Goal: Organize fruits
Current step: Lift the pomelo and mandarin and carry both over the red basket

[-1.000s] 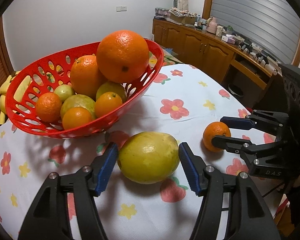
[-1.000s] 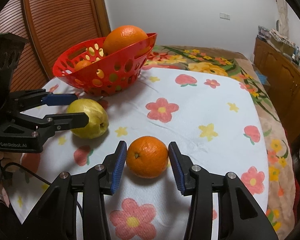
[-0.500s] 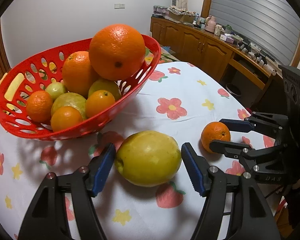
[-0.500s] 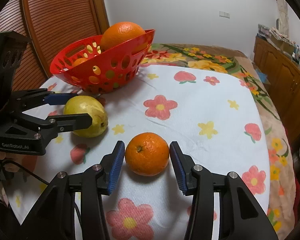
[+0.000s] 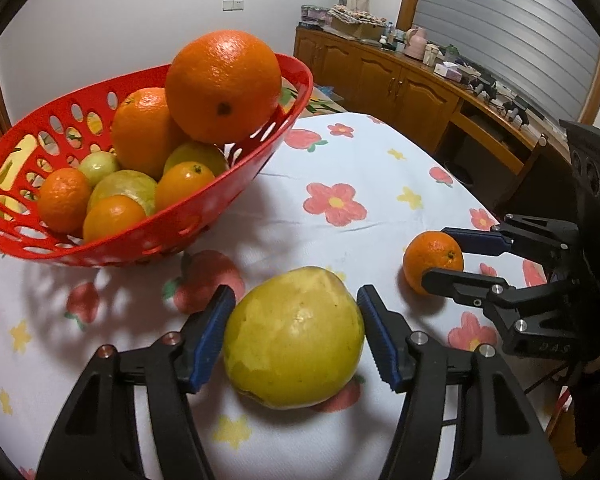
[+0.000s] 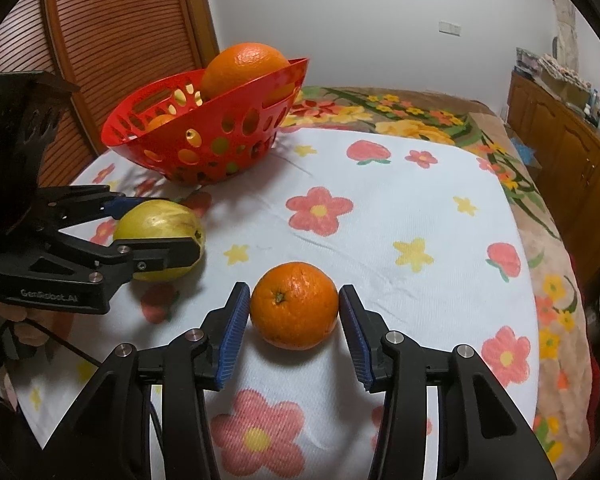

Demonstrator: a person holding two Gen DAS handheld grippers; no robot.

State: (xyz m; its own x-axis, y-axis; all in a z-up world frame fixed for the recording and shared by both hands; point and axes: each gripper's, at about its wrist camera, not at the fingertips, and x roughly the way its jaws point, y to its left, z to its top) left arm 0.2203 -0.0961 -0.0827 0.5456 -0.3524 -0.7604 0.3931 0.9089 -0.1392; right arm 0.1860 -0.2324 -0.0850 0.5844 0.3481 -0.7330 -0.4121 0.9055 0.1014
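A large yellow-green fruit [image 5: 294, 338] lies on the flowered tablecloth between the fingers of my left gripper [image 5: 296, 334]. The jaws are open, with narrow gaps to the fruit on both sides. It also shows in the right wrist view [image 6: 160, 232]. A small orange [image 6: 295, 311] lies between the fingers of my right gripper [image 6: 294, 328], which is open with small gaps; it shows in the left wrist view too [image 5: 433, 258]. A red perforated basket [image 5: 204, 208] behind holds several oranges and green fruits; a big orange [image 5: 223, 86] tops the pile.
The white tablecloth [image 6: 380, 208] with flowers and stars covers the table. A second floral cloth [image 6: 400, 116] lies beyond it. A wooden cabinet [image 5: 400, 88] with clutter runs along the right wall. A wooden shutter door [image 6: 112, 40] stands behind the basket.
Both grippers have moved forward around their fruits, so the yellow fruit and the orange sit deeper between the fingers. The gaps beside them look narrower. The basket looms closer in the left view.
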